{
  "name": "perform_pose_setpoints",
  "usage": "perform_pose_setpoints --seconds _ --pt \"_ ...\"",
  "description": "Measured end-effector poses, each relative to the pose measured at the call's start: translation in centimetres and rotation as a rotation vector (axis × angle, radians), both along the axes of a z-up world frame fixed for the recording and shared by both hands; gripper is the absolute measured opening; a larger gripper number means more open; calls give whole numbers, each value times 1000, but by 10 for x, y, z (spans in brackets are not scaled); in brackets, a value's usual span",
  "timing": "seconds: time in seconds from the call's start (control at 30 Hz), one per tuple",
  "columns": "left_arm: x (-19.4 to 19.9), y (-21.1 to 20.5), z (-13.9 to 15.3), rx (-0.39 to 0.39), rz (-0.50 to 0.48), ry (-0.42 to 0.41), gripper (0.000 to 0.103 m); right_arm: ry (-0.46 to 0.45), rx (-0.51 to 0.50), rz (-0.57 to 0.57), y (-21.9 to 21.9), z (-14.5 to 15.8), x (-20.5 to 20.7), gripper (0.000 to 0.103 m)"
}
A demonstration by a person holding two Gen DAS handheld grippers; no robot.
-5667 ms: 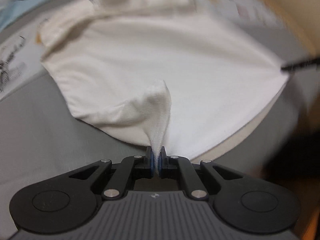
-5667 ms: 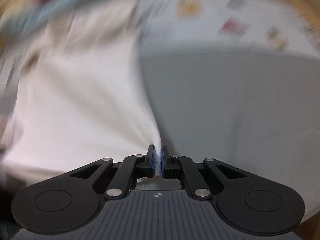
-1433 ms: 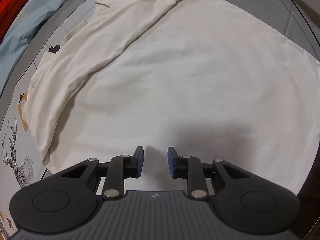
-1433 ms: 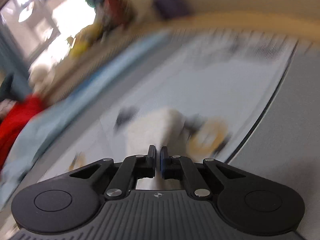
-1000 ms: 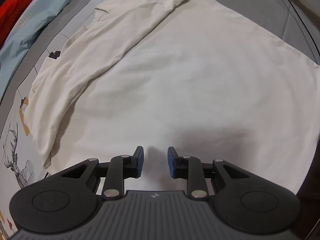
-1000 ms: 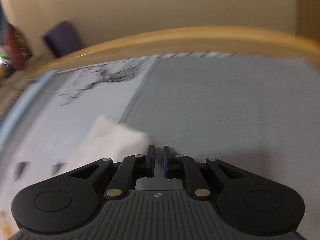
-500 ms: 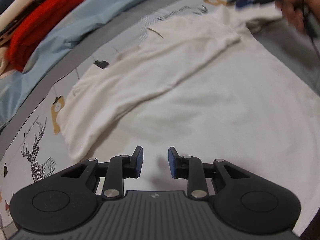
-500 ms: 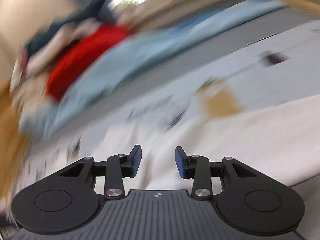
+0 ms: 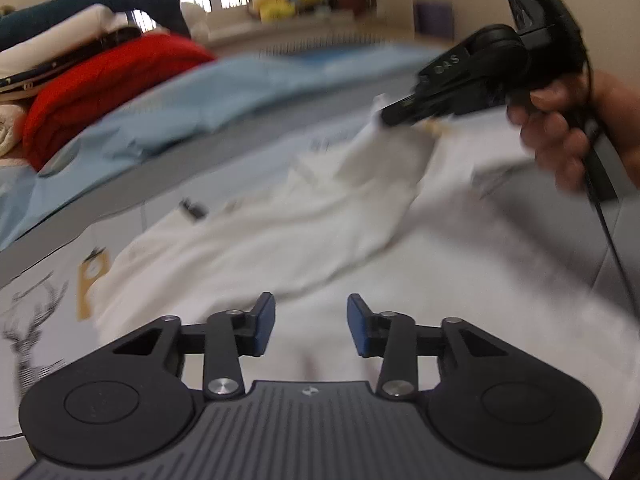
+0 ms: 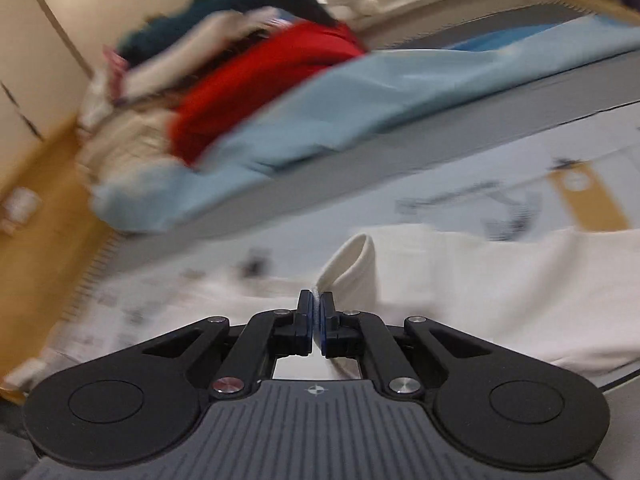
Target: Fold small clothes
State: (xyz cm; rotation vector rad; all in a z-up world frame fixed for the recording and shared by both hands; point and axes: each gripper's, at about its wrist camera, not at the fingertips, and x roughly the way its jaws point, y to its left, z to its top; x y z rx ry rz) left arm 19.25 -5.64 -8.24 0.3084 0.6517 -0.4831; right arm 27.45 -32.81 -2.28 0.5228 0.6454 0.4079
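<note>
1. You hold two tools. Your left tool (image 9: pixel 307 330) sits at 6 o'clock in its own view, its jaws opening with a clear gap and nothing pinched; only cloth lies beneath the blue pads (image 9: pixel 264 326).
2. Your right tool (image 10: pixel 316 322) has its jaws pressed together on a folded edge of the white garment (image 10: pixel 480 280), the cloth rising in a loop just beyond the tips towards 12 o'clock.
3. One white garment (image 9: pixel 288 240) is in play. It lies spread on the printed bed cover (image 9: pixel 32 320), starting directly under your left tool and running up towards 1 o'clock.
4. In the left view your right tool (image 9: pixel 396 114) is at 2 o'clock, lifting a corner of that garment off the bed, with your hand (image 9: pixel 560 132) on its handle at 3 o'clock.
5. Beyond the garment, from 9 to 12 o'clock, lies one light blue cloth (image 9: pixel 224 96).
6. Farther still, at 10 o'clock, one red garment (image 9: pixel 108 80) sits in a heap of other clothes; the blur stops you counting those.
7. No containers show.
</note>
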Motion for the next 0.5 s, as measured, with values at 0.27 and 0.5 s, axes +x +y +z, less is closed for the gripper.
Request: perform_pose_setpoints --seconds 0.27,0.5 --pt "-5 -33 32 -193 -14 -171 65 46 204 53 66 33 -36 2" --pt "28 15 27 -144 141 -154 4 79 205 21 76 32 -23 7"
